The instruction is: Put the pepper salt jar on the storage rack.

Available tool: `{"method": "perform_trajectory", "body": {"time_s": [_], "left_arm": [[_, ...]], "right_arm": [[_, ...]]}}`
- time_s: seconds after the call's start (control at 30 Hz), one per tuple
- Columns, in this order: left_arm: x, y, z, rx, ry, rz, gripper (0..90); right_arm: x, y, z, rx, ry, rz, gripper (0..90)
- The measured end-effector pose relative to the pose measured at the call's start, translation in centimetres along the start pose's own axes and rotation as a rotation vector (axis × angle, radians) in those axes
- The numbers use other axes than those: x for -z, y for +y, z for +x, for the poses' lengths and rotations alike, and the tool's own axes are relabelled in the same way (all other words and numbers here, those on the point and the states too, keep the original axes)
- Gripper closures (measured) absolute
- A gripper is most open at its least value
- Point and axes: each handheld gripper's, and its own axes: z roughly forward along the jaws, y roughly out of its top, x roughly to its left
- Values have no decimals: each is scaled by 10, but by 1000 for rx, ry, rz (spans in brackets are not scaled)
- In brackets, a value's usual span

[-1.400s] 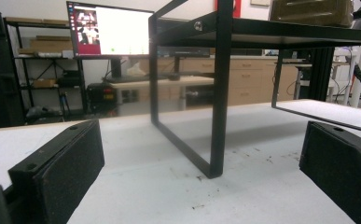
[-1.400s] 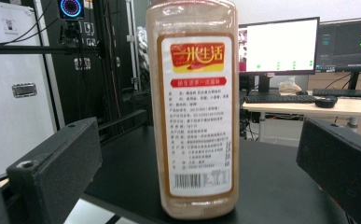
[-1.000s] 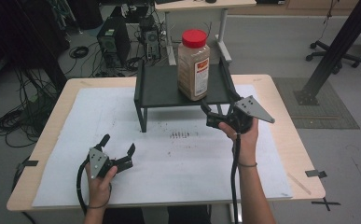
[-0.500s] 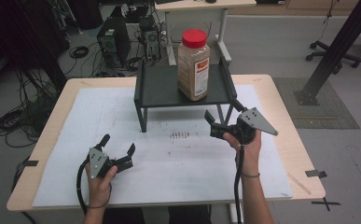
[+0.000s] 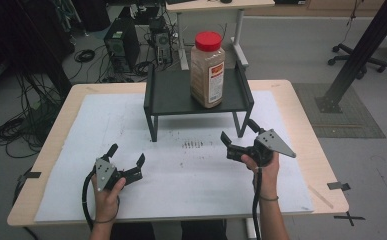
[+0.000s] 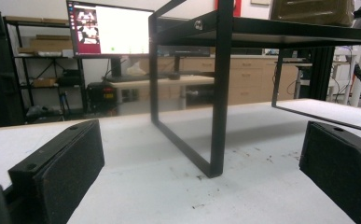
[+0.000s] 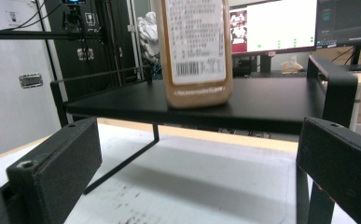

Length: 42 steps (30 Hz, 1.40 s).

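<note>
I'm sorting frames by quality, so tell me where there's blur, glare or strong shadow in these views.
High view: even light, sharp, the black shelf casting a soft shadow on the white sheet. Left gripper view: near fingers soft, monitor glaring white. Right gripper view: jar label readable as a barcode but slightly soft, a broad shadow under the shelf, bright screens behind.

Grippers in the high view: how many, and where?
2. The left gripper is low over the white sheet near the table's front left, jaws open. The right gripper is in front of the black shelf's right leg, jaws open.
</note>
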Motion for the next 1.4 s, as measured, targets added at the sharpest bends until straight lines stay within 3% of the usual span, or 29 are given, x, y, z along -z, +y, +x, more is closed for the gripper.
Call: {"method": "perform_trajectory", "body": {"time_s": [0.7,1.4], "left_arm": [[-1,0,0,-5,0,11,2],[-1,0,0,-5,-1,18,2]], "right_arm": [[21,-54,-8,-42,-29,57,0],[27,-81,-12,-76,-40,89,0]]}}
